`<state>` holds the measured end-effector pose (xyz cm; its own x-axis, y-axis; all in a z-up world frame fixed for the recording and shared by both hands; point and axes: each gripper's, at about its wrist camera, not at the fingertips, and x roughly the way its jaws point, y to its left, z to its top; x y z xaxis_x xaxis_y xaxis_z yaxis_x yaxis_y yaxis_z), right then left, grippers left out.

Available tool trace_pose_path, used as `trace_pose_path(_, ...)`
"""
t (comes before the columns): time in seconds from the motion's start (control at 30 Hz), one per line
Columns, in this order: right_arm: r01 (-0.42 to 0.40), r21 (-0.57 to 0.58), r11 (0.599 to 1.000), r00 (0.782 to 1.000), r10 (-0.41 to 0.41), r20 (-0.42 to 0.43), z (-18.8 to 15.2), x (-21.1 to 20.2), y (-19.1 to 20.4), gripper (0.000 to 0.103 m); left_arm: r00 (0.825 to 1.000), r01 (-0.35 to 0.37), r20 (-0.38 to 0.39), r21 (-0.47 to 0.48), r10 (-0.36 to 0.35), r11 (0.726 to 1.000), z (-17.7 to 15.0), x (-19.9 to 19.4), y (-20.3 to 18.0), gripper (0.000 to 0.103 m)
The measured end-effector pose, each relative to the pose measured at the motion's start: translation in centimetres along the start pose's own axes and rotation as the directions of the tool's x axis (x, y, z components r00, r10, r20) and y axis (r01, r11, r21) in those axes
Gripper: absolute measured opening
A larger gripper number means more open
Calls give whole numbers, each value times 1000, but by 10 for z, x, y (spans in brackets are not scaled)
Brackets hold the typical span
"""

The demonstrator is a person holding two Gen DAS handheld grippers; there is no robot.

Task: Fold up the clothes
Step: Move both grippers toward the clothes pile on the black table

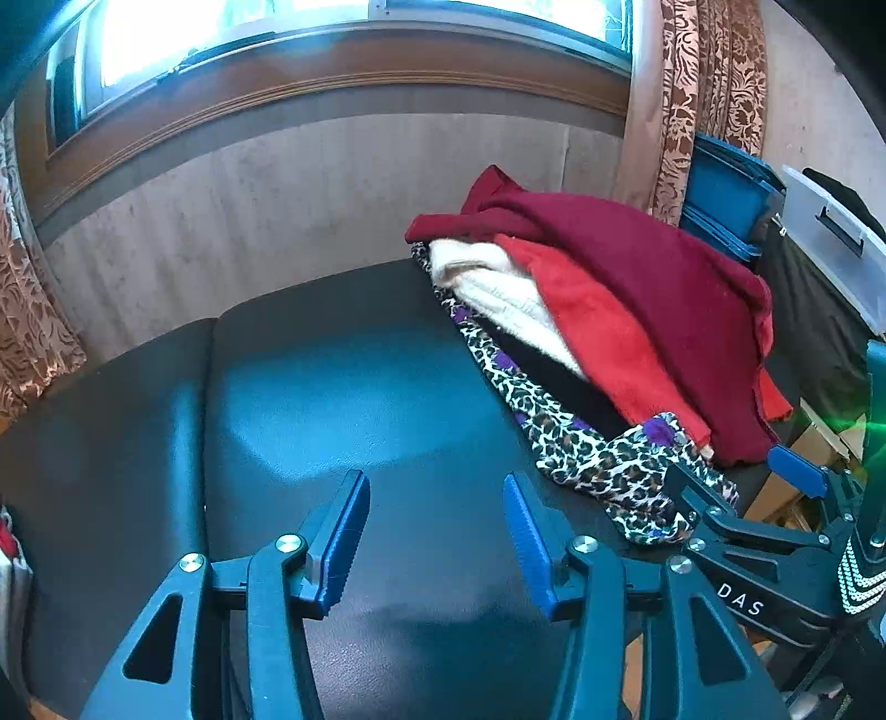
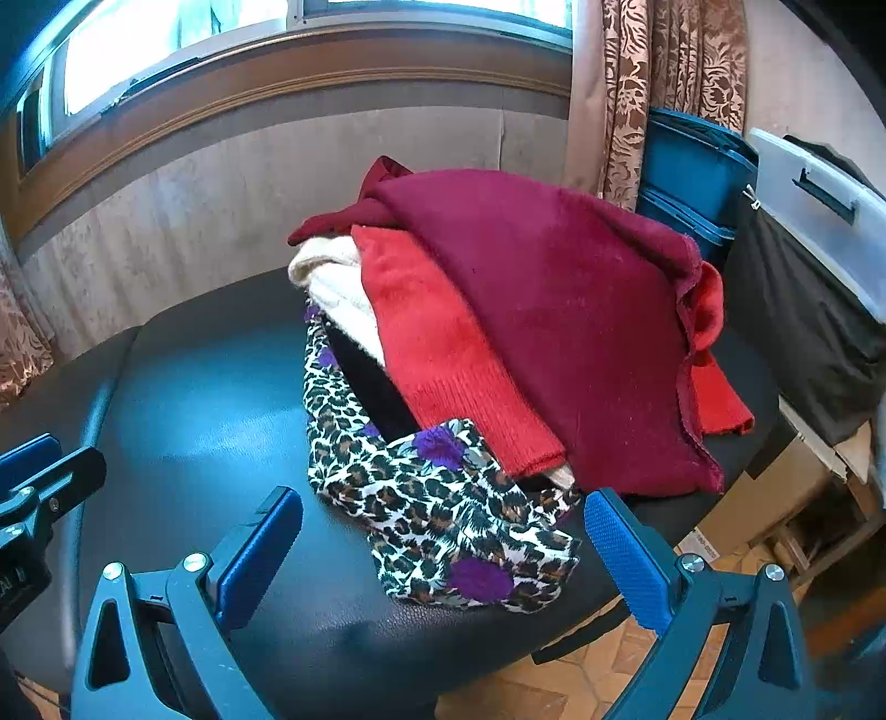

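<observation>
Blue ribbed pads of the left gripper (image 1: 437,540) fill the foreground of the left wrist view, jaws spread wide w/ nothing between them, hovering over a bare stretch of the glossy black padded counter (image 1: 332,387). To its right, the right gripper (image 2: 443,554) is also spread wide, empty, its pads flanking the near edge of a leopard-print fabric piece w/ purple flowers (image 2: 443,520) that lies at the bottom of an unfolded pile of clothes on the counter's right half. Whether the pads touch the fabric can't be told.

Pile, top to bottom: a dark maroon fleecy garment (image 2: 554,321) draped over the top, a bright red knit sweater (image 2: 437,354) under it, a cream fuzzy knit (image 2: 338,282) poking out on the far-left side, a strip of black cloth (image 2: 376,387), then the leopard print spilling toward the counter's near edge.

Background: a wood-framed window (image 1: 332,33) above a pale panelled wall, brown patterned curtains (image 2: 664,83) at right. Beside the curtains stand stacked blue plastic bins (image 2: 692,166) and a grey-white plastic storage box (image 2: 819,205) w/ dark cloth hanging below it. Cardboard boxes (image 2: 764,493) sit on a tiled floor under that.
</observation>
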<state>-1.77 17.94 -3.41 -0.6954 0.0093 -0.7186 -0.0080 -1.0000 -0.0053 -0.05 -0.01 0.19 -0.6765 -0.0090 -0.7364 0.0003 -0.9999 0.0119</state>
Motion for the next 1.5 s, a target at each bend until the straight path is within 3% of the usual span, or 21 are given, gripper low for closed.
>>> trace_pose_path(0.17,-11,-2,1000,1000,11,-9,-4,4,4,103,999,-25,30,15,25,1000,-10,1,-3,52)
trace_pose_path(0.4,-64,1,998,997,64,-33,-15,14,6,103,998,-32,-49,-2,32,999,-18,18,16,52)
trace_pose_path(0.53,-160,33,987,986,161,-48,-23,22,2,103,992,-49,-114,6,49,999,-37,41,30,52)
trace_pose_path(0.67,-278,113,954,959,282,-24,-22,24,-17,103,981,-52,-188,-10,50,999,-63,66,52,52)
trace_pose_path(0.73,-331,164,929,942,335,1,-15,25,-29,103,983,-46,-181,-25,40,999,-70,69,61,53)
trace_pose_path(0.97,-421,312,851,906,409,108,6,31,-66,103,988,-22,-152,-75,10,997,-94,79,91,84)
trace_pose_path(1.1,-400,342,850,917,372,147,36,45,-80,103,993,-24,-119,-106,11,994,-99,81,103,102)
trace_pose_path(1.23,-364,446,818,928,277,249,66,49,-126,103,996,-21,-88,-161,7,987,-101,84,119,103)
trace_pose_path(1.4,-322,621,714,934,132,333,92,61,-199,103,998,-15,-57,-160,6,987,-102,85,126,103)
trace_pose_path(1.5,-340,669,661,932,142,333,101,74,-224,103,999,-14,-44,-162,7,987,-104,84,130,103)
